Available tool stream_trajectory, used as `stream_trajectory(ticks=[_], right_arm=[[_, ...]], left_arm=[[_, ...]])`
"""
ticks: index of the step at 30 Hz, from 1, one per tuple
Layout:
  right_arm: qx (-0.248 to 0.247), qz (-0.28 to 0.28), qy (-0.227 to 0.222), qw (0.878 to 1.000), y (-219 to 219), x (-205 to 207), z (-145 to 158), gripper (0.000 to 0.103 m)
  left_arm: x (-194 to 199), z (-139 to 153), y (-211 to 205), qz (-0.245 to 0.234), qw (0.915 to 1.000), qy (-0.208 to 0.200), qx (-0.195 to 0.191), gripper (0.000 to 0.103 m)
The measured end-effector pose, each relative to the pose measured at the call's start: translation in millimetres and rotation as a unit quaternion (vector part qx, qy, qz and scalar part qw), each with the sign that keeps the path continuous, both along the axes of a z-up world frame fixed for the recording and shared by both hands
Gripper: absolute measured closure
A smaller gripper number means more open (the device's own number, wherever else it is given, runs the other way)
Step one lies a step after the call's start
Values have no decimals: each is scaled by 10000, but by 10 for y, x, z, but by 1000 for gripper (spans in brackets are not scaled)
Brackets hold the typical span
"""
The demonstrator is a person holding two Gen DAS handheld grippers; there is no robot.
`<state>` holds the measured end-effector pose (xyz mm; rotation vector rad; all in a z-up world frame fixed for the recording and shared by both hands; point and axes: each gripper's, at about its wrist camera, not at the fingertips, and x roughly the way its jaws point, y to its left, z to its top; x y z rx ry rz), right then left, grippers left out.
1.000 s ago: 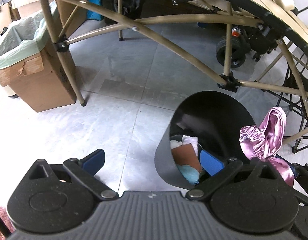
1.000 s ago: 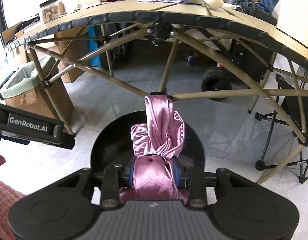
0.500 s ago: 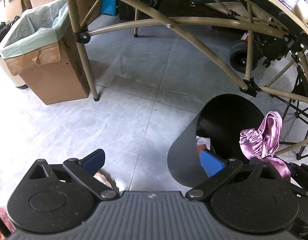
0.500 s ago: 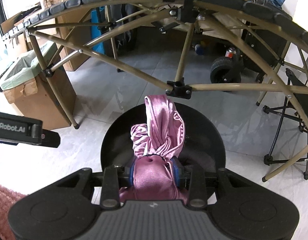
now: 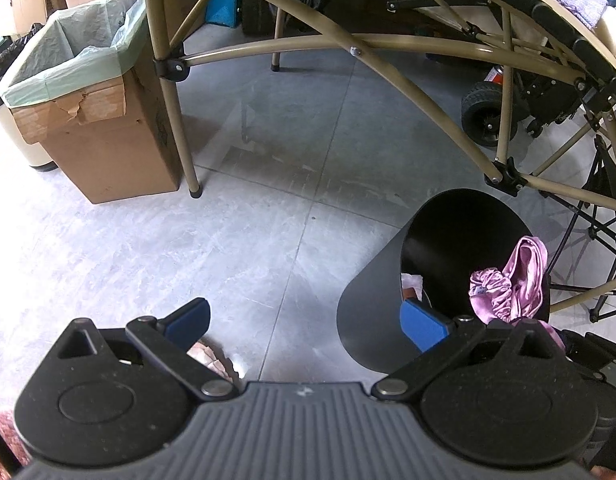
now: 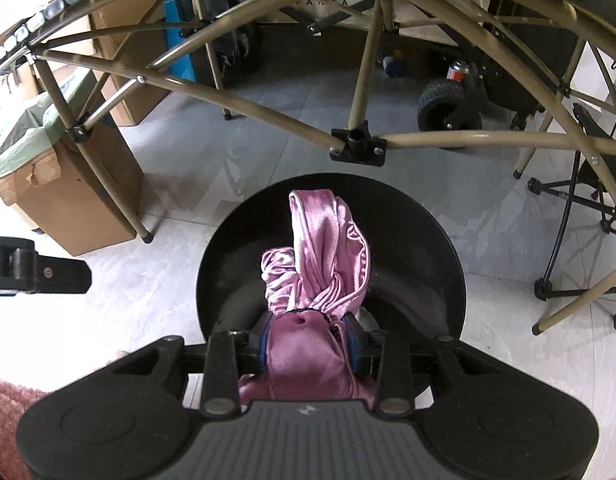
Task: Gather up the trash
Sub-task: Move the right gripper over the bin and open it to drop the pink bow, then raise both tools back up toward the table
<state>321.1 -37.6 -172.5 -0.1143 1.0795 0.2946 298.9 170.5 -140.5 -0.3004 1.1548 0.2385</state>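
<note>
Right tongs (image 6: 308,342) clamped on pink satin cloth (image 6: 328,256), hanging over black bin (image 6: 448,248) mouth at 12 o'clock. Left tongs (image 5: 303,320) wide open, empty. Bin already holds scraps; release remains.

Grey tiled floor (image 5: 291,160) — tan tube-framed folding table (image 6: 360,80) overhead; lined cardboard box (image 5: 103,136) beside its leg.

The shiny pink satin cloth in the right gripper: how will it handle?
The shiny pink satin cloth looks floppy, bunching and folding beyond the right gripper. Its sheen suggests slipperiness. Probably light; once released it should drop limply into the black round bin.
</note>
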Motion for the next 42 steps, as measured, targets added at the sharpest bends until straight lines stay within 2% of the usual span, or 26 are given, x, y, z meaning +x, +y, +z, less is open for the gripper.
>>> stream_trajectory(ticks=[7,8,11,14,18,42], right_arm=[[-4,-16,16,10000,-2,2,-4,68],[-34,-22,6,10000,-2,1,-6,65],[-131,-95,30,9999,2,16,-25,51],[-215,-195,67,9996,1,39,-37,19],[-320,-236,69,9992,4,44,-49,11],[-210,-358,160,9990,-84,49,-41,11]], left_arm=[[6,-5,-13,-21,10000,19,11,0],[6,-7,-15,-24,10000,22,13,0],[9,-13,-14,-22,10000,32,20,0],[11,-17,-17,-27,10000,40,22,0],[11,-21,-25,-46,10000,41,25,0],[-1,11,-50,-71,10000,-23,-27,0]])
